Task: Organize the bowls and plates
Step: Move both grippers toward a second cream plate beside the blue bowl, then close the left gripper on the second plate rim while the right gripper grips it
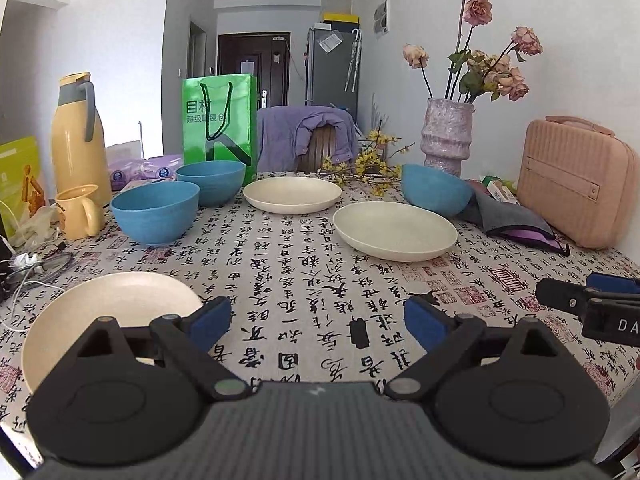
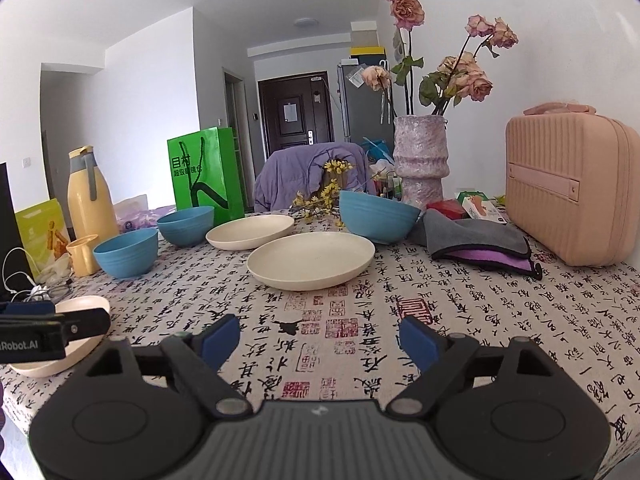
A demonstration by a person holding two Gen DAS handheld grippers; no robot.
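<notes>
Three cream plates lie on the calligraphy tablecloth: one near left, one middle right, one far middle. Three blue bowls stand apart: two at the left, one tilted at the right by the vase. My left gripper is open and empty, just right of the near plate. My right gripper is open and empty, in front of the middle plate.
A yellow thermos and yellow mug stand far left, with cables near the edge. A green bag, a vase of roses, a folded grey cloth and a pink case line the back and right.
</notes>
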